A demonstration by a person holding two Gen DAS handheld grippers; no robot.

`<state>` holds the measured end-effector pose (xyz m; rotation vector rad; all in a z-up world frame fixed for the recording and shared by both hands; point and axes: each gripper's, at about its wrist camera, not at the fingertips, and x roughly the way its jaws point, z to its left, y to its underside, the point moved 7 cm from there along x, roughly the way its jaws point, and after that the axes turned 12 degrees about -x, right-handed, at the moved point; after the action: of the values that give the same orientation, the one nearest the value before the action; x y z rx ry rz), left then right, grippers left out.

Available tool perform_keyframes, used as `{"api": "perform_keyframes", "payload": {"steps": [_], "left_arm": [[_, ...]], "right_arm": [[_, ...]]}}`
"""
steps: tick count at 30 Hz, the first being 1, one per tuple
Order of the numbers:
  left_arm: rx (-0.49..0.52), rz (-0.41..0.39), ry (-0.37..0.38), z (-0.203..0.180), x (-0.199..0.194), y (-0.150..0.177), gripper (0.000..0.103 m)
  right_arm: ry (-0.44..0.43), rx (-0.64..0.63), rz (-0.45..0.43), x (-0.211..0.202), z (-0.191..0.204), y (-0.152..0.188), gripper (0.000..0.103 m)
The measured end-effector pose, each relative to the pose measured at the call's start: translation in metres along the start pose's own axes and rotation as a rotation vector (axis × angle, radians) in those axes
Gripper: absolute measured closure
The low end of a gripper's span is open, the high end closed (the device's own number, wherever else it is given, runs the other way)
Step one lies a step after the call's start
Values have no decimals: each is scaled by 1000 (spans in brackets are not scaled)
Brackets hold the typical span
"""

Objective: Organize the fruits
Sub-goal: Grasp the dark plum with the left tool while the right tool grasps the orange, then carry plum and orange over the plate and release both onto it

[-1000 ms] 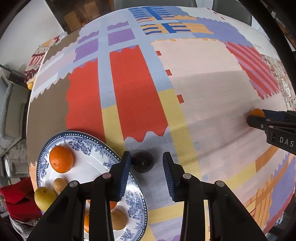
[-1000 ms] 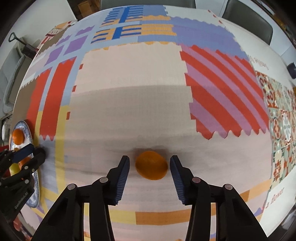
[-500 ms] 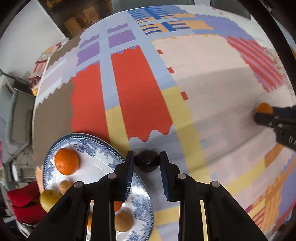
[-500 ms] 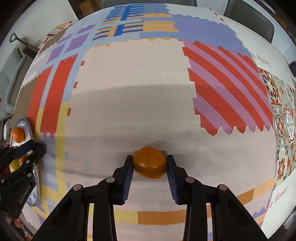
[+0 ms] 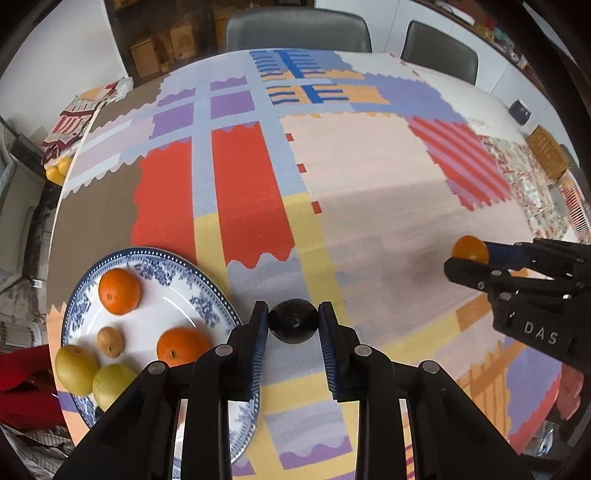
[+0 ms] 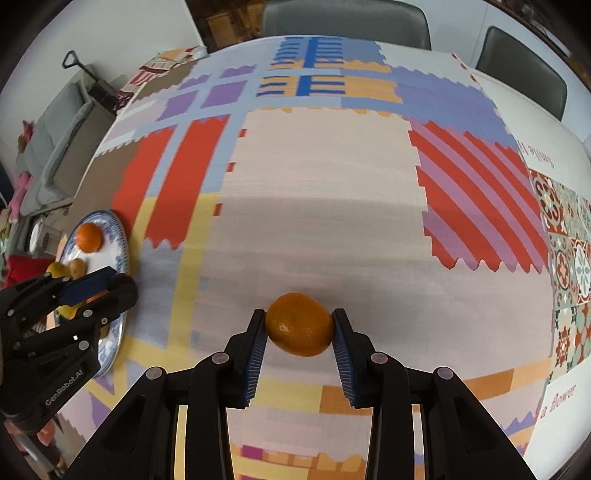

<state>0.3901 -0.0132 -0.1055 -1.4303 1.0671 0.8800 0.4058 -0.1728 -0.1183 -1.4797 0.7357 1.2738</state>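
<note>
My left gripper (image 5: pixel 293 325) is shut on a small dark round fruit (image 5: pixel 293 321), lifted just above the cloth beside the plate. My right gripper (image 6: pixel 300 326) is shut on an orange mandarin (image 6: pixel 300 325), raised off the table; the same mandarin (image 5: pixel 470 249) shows at the right of the left wrist view. A blue-and-white plate (image 5: pixel 207 295) at lower left holds two oranges (image 5: pixel 119 291), a small brown fruit (image 5: pixel 109 341) and two yellow fruits (image 5: pixel 75 367). In the right wrist view the plate (image 6: pixel 120 236) lies at the left, partly behind the left gripper (image 6: pixel 110 286).
A patchwork tablecloth (image 5: pixel 369 177) covers the table. Two grey chairs (image 5: pixel 299 35) stand at the far edge. A woven basket (image 5: pixel 546 155) and a dark cup (image 5: pixel 520 110) sit at the far right. Red cloth (image 5: pixel 22 391) lies off the table's left edge.
Both grippers closed on their fruits, the left on the dark fruit, the right on the mandarin, then rose and tilted, showing more of the far table and chairs.
</note>
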Motion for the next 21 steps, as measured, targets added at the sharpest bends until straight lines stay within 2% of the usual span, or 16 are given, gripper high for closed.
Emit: {"api": "perform_keyframes", "payload": {"steps": [10, 21], "left_arm": [[-41, -131, 51, 12, -48, 20, 76], [-86, -230, 75, 39, -92, 44, 76]], "right_arm": [[4, -83, -106, -34, 33, 7, 67], [-28, -178, -226, -69, 86, 12, 67]]}}
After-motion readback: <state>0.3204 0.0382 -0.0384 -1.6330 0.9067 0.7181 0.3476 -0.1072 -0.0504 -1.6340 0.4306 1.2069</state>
